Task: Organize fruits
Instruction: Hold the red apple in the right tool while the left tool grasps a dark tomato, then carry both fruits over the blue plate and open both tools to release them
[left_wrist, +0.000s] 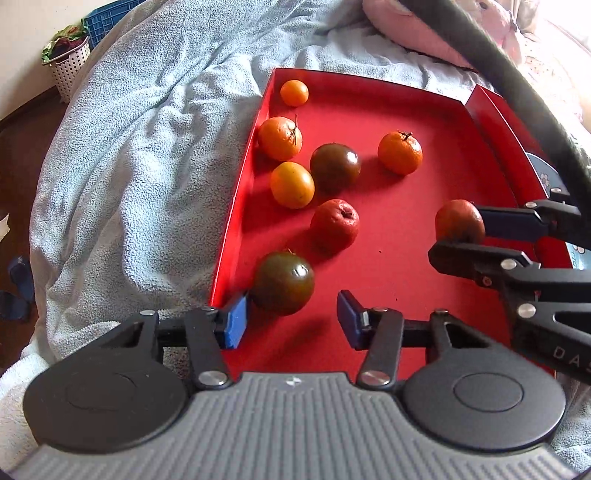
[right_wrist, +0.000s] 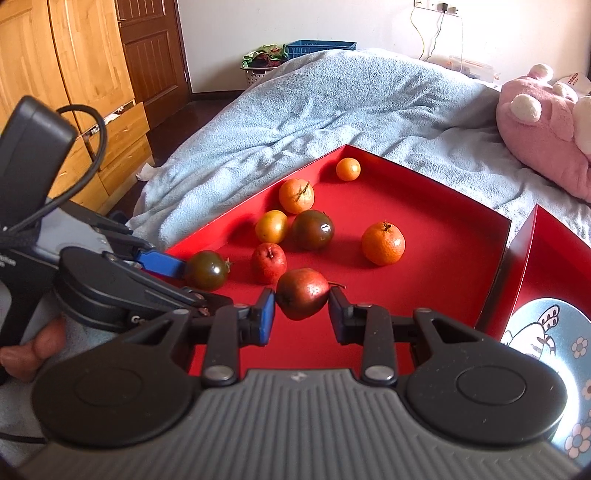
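A red tray on the bed holds several fruits: oranges, dark green-brown tomatoes and a small red fruit. My left gripper is open, its fingers on either side of the nearest dark tomato. My right gripper is shut on a reddish-brown pear-like fruit just above the tray floor.
A second red tray with a blue patterned plate lies to the right. A blue blanket covers the bed. A pink plush toy lies far right. A laundry basket and wooden wardrobe stand beyond.
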